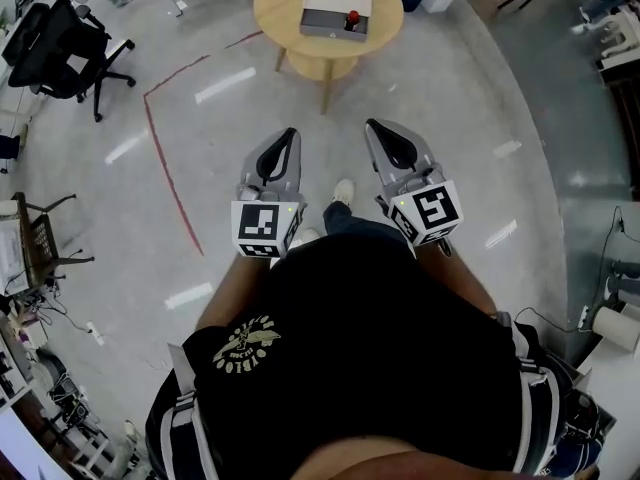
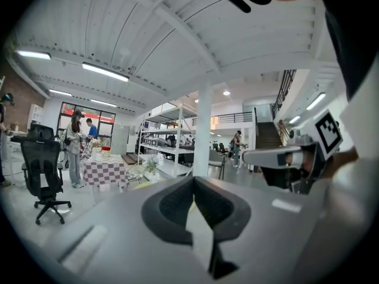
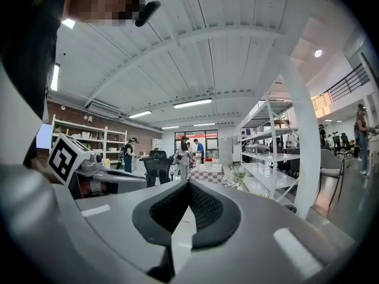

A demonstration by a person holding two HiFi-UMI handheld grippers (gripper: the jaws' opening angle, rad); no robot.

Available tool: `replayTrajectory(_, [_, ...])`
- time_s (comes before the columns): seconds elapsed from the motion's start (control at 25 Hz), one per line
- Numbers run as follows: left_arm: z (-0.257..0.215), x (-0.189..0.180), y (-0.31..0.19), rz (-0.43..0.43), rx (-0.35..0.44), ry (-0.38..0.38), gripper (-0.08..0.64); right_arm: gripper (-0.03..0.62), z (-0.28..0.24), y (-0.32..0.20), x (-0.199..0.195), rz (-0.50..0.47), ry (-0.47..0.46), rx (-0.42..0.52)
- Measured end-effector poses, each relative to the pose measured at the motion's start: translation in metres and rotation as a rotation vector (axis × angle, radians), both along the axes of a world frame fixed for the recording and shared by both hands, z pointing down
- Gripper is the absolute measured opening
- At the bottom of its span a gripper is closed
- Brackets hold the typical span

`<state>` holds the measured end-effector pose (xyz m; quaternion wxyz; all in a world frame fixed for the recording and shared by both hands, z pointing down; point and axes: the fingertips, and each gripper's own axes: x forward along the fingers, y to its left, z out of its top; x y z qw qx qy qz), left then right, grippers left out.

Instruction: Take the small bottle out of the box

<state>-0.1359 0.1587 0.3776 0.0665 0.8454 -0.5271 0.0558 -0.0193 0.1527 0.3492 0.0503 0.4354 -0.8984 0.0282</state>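
Observation:
A round wooden table (image 1: pixel 285 13) stands ahead of me on the floor. On it lies a flat grey-white box (image 1: pixel 330 8), and a small dark bottle with a red cap (image 1: pixel 352 20) stands at the box's right end. My left gripper (image 1: pixel 291 134) and right gripper (image 1: pixel 371 125) are held side by side over the floor, short of the table and pointing toward it. Both are shut with nothing between the pads. In the left gripper view the left gripper (image 2: pixel 193 183) shows its jaws meeting, and the right gripper (image 3: pixel 188 186) shows the same in its own view. Neither gripper view shows the box.
A black office chair (image 1: pixel 62 40) stands at the far left, and a red line (image 1: pixel 165 163) is marked on the floor. Cluttered desks line the left edge (image 1: pixel 30 258). The gripper views show a white column (image 2: pixel 203 132), shelving (image 3: pixel 269 155), a checkered table (image 2: pixel 102 169) and people standing far off.

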Motion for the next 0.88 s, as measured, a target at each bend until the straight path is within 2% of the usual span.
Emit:
replayTrajectory(0.16, [0.0,0.019,-0.032,0.018,0.007,0.007,0.0,0.006,0.004,-0.025,0.016,0.018,0.0,-0.004])
replayTrajectory(0.48, [0.022,0.054,-0.085,0.056,-0.048,-0.005,0.0,0.006,0.027,-0.072,0.042,0.018,-0.006,-0.051])
replayTrajectory(0.76, [0.014,0.072,-0.129,0.022,-0.051,-0.018,0.0,0.006,0.02,-0.116,0.066,0.005,-0.009,-0.041])
replayTrajectory(0.88, [0.002,0.079,-0.147,0.024,-0.021,-0.013,0.0,0.008,0.011,-0.136,0.075,-0.014,-0.004,-0.015])
